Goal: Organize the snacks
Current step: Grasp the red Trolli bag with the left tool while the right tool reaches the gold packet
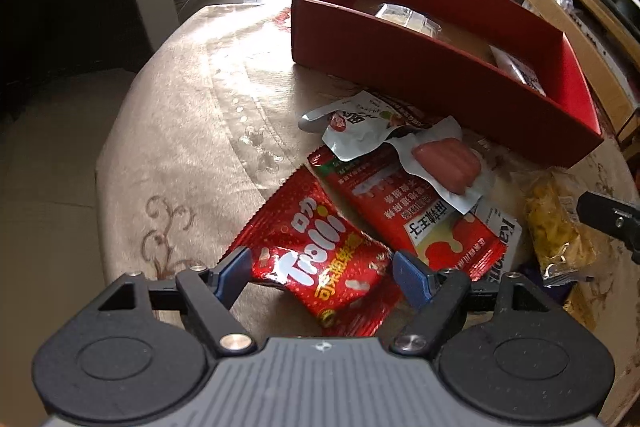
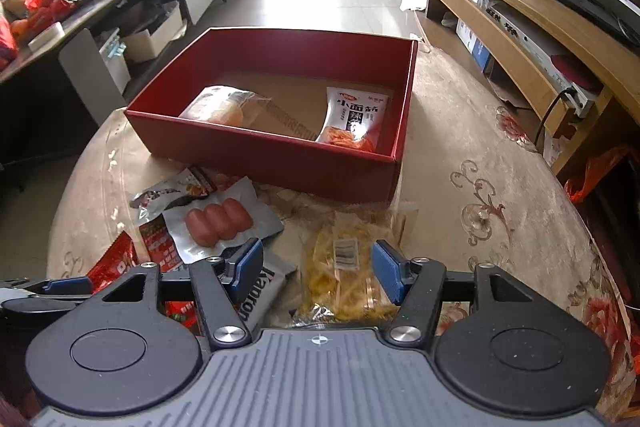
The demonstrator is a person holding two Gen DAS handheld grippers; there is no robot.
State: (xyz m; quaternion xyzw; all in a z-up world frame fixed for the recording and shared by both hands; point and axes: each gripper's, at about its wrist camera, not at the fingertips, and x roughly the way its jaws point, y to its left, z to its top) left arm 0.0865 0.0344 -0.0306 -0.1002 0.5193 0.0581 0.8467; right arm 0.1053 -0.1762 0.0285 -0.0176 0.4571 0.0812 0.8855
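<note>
Your left gripper [image 1: 322,273] is hanging open around the red candy bag [image 1: 320,259]; your right gripper [image 2: 318,273] is gaping over the yellow snack bag [image 2: 348,267], red box [image 2: 280,155] beyond.

round table [image 2: 460,131] with a beige flowery cloth. red box [image 2: 280,157] sits on it around 12 o'clock, snack pile closer in: yellow bag [image 2: 348,267] at 6, sausage pack [image 2: 220,223] at 9, red Trolli bag [image 1: 316,263] and a long red pack [image 1: 404,211] lying flat beside it
</note>
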